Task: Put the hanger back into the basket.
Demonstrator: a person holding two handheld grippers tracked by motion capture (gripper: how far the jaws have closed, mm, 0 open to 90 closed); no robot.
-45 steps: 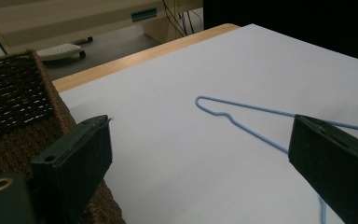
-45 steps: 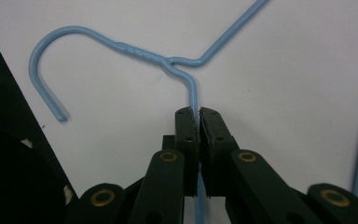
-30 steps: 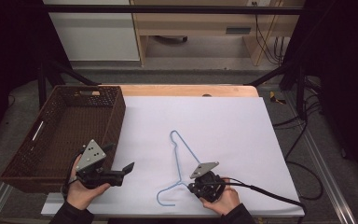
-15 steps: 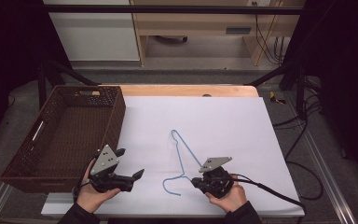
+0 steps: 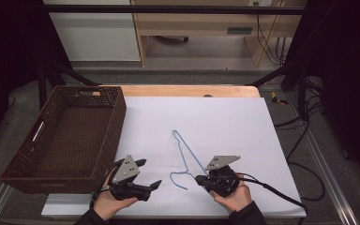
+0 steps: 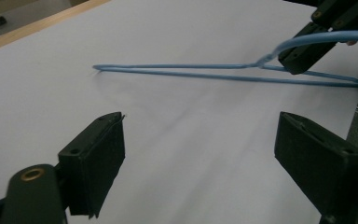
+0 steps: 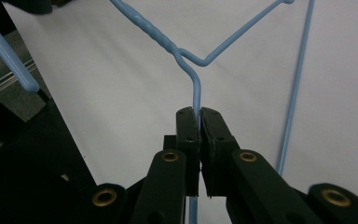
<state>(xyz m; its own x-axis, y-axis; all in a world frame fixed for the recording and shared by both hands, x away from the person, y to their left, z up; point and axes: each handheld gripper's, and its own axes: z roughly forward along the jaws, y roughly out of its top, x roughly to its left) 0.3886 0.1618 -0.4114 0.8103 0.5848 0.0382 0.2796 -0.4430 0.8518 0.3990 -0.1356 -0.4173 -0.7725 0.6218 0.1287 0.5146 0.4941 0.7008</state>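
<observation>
A light blue wire hanger (image 5: pixel 186 154) lies on the white sheet (image 5: pixel 234 126), its far corner resting on the sheet and its hook end curling toward the table's front. My right gripper (image 5: pixel 199 178) is shut on the hanger's wire just below the twisted neck (image 7: pixel 193 88), its jaws pressed together around it (image 7: pixel 198 116). My left gripper (image 5: pixel 149 173) stands open to the left of the hook, a short way off, with nothing between its jaws (image 6: pixel 203 122). In the left gripper view the hanger (image 6: pixel 205 77) stretches across ahead, with the right gripper (image 6: pixel 307 46) clamped on it.
A dark brown wicker basket (image 5: pixel 110 124) stands at the table's left, close beside the left hand. A black cable (image 5: pixel 281 197) trails from the right gripper off the front right. Bare white sheet extends behind and to the right of the hanger.
My left gripper has moved right, away from the basket and toward the hanger's hook. The right gripper shifted slightly right with the hanger, whose hook end has drawn back from the front edge.
</observation>
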